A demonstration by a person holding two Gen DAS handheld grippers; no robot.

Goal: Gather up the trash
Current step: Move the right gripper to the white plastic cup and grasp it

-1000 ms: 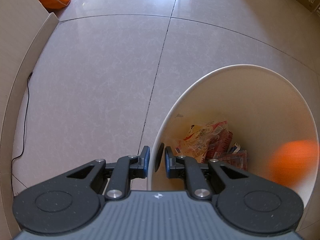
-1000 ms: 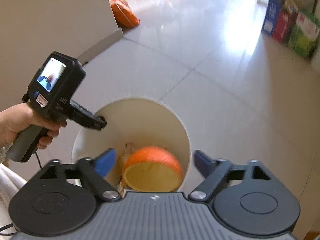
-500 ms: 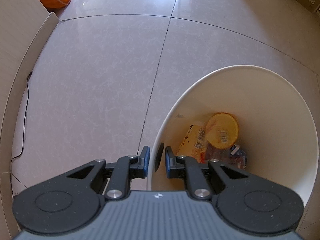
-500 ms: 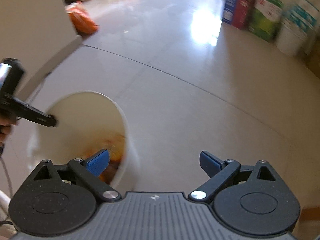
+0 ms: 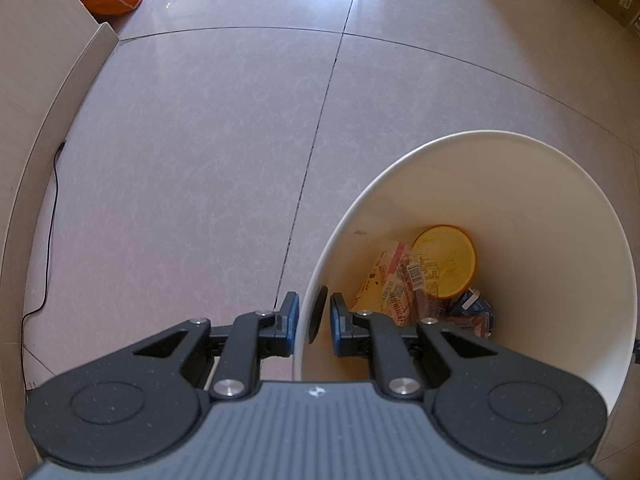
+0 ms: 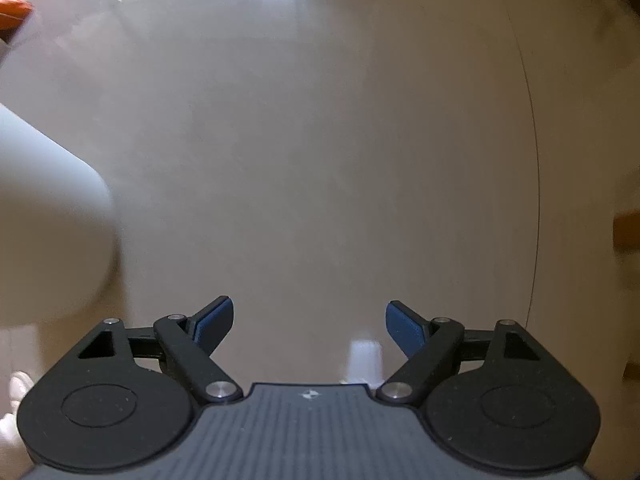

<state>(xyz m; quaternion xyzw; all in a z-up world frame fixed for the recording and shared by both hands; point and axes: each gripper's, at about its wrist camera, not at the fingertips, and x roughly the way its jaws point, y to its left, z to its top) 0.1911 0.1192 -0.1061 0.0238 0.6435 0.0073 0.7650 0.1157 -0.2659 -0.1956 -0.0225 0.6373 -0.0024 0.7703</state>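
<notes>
Several bits of trash, an orange cup and wrappers, already sat inside the white bin, left gripper jaws clamped on its rim, right gripper gaping empty over bare floor, so mostly done I guess.

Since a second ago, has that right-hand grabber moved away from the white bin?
Yes. The right gripper has swung off to the right: the white bin, earlier centred under its open jaws, now sits at the left edge of its view.
</notes>
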